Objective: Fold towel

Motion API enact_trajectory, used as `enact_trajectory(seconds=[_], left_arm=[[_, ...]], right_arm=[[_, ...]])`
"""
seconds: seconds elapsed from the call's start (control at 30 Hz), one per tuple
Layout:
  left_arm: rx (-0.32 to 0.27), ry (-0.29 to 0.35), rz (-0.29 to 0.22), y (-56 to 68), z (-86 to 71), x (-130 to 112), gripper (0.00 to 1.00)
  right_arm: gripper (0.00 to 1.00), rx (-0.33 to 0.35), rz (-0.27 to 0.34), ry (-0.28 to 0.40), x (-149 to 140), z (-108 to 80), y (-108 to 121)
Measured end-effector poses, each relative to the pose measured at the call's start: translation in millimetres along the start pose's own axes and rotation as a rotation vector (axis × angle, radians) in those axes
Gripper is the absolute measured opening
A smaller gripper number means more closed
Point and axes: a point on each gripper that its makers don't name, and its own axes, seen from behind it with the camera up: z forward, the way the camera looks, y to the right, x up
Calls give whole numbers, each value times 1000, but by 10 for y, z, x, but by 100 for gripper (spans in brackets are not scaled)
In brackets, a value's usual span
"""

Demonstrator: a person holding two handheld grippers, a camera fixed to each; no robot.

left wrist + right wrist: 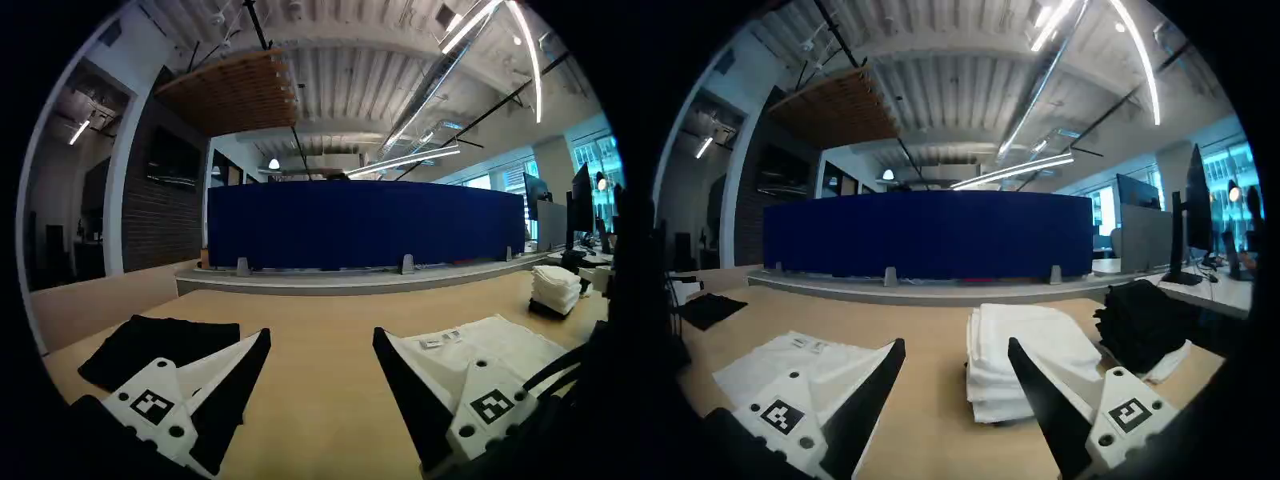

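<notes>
In the left gripper view my left gripper point(322, 340) stands open just above the wooden table point(320, 320). A black towel point(160, 348) lies flat behind its left finger. A white towel point(496, 340) with small tags lies flat behind its right finger. In the right gripper view my right gripper point(956, 348) is open too. The same white towel point(792, 360) lies spread at its left. A stack of folded white towels point(1024, 352) sits right behind its right finger.
A pile of folded black towels point(1144, 324) rests to the right of the white stack, which also appears far right as the white stack point(556, 288). A blue divider panel point(360, 224) runs along the table's far edge. Monitors point(1192, 216) stand on desks to the right.
</notes>
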Motion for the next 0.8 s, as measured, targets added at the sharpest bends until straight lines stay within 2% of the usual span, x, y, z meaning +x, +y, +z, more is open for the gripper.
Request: enact_trajectory(seconds=[0.17,0.27,0.4,0.6,0.8], left_arm=[[20,-4,-2,-28,11,9,95],[14,-6,-6,-22,9,81,95],[13,6,0,-54,15,297,95],[-11,-4,23,43,23,703,95],[-23,-24,46,89,29,1072,95]], right_arm=[[99,-4,1,-5,-6,17,1],[99,-4,-1,-3,93,21,9],[100,-2,-17,9,305,5,-2],[100,-12,-2,-20,630,-45,-14],[99,12,-2,-39,1015,-128,-137]])
